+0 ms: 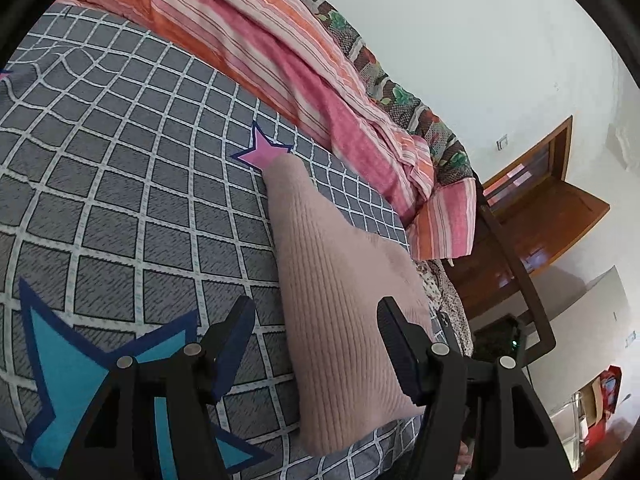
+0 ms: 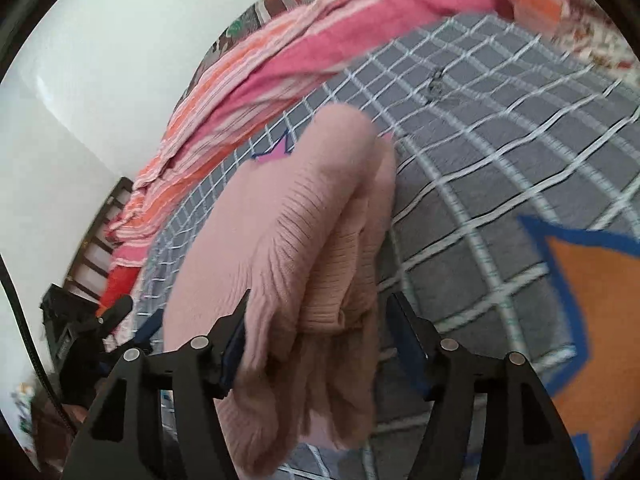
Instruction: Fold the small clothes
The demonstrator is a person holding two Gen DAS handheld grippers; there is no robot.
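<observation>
A pale pink ribbed knit garment (image 1: 344, 304) lies folded on the grey checked bedsheet (image 1: 120, 184). My left gripper (image 1: 316, 344) is open just above it, jaws wide, with the garment's near edge between the fingers. In the right wrist view the same pink garment (image 2: 288, 248) is bunched in thick folds. My right gripper (image 2: 320, 332) is open around its near end, the left finger (image 2: 236, 328) touching the cloth. The left gripper (image 2: 116, 320) shows there at the far left.
A pink and orange striped blanket (image 1: 288, 72) is heaped along the far side of the bed, over a floral quilt (image 1: 400, 96). The sheet carries printed stars: blue (image 1: 80, 376), pink (image 1: 262, 154), orange (image 2: 600, 320). A wooden door (image 1: 544, 208) and dark chair frame (image 1: 516, 264) stand beyond the bed edge.
</observation>
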